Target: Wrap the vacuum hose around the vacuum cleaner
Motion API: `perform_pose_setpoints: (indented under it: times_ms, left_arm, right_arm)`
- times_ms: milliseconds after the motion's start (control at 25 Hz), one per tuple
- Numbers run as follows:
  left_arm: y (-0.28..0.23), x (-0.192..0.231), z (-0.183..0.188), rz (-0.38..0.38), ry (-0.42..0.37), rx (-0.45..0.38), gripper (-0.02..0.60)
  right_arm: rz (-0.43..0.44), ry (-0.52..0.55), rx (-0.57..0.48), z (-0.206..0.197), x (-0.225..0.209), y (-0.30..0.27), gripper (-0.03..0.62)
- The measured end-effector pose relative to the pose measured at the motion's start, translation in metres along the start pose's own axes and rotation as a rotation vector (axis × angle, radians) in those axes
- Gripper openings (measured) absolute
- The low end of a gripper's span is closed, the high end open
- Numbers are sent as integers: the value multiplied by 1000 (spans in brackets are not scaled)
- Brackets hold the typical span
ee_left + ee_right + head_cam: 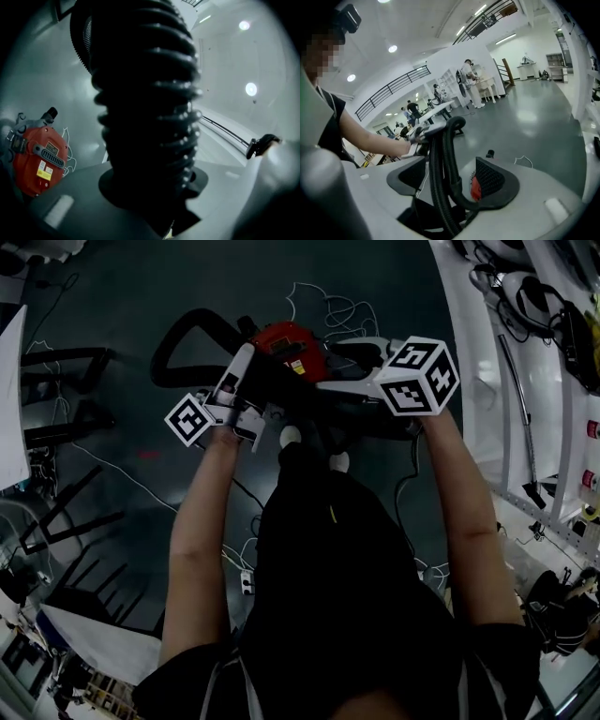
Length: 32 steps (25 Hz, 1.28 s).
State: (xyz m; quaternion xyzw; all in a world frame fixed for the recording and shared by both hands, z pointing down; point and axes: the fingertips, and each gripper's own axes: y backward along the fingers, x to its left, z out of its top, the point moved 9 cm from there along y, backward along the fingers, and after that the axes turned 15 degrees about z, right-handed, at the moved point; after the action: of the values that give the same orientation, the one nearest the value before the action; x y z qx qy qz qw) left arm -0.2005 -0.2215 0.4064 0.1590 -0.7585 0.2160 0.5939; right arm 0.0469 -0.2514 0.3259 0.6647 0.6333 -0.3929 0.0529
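In the head view we see the vacuum hose (pixel 178 334) arching in a black loop above the dark floor (pixel 112 287), just left of the red vacuum cleaner (pixel 286 341), which sits on the floor ahead of the person. The left gripper (pixel 251 364) points toward the cleaner's left side. In the left gripper view its fingers (pixel 115 187) are closed on the ribbed hose, which fills the gap between them; the cleaner lies low and to the left behind it. The right gripper (pixel 328 364) reaches in from the right, just beside the cleaner. In the right gripper view its fingers (pixel 494 180) stand wide apart. The hose passes up between them unclamped and rises to the left gripper beyond.
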Motion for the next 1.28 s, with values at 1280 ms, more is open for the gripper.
perform_pose_setpoints:
  times_ms: [1280]
  left_arm:
    - [25, -48, 128, -228, -59, 314, 178]
  right_arm:
    - [-579, 395, 810, -185, -76, -6, 181]
